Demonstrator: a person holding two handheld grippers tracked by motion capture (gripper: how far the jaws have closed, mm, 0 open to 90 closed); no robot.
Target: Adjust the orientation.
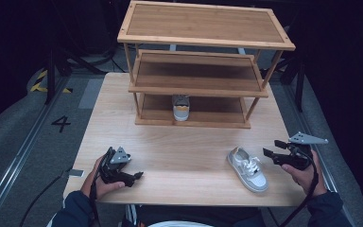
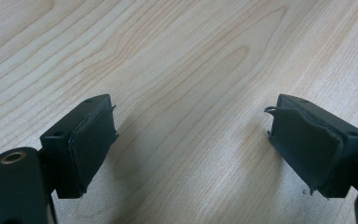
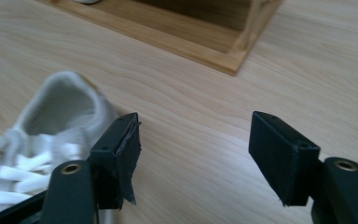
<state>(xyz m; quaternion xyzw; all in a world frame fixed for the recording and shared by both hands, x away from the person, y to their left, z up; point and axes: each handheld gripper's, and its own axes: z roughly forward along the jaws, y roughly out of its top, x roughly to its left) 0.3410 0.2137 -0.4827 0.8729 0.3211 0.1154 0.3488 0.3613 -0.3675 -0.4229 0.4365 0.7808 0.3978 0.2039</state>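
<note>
Two tongs are open and hold nothing: the left tongs (image 1: 137, 176) rest low on the wooden table (image 1: 184, 142), the right tongs (image 1: 270, 148) hover just beside the grey-white sneaker (image 1: 248, 169), near the wooden shoe rack (image 1: 196, 90); grey floor (image 1: 23, 137) around.

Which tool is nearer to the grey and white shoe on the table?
Right. The right tool is open just beside the shoe, not touching it. The left tool is open far across the table.
</note>
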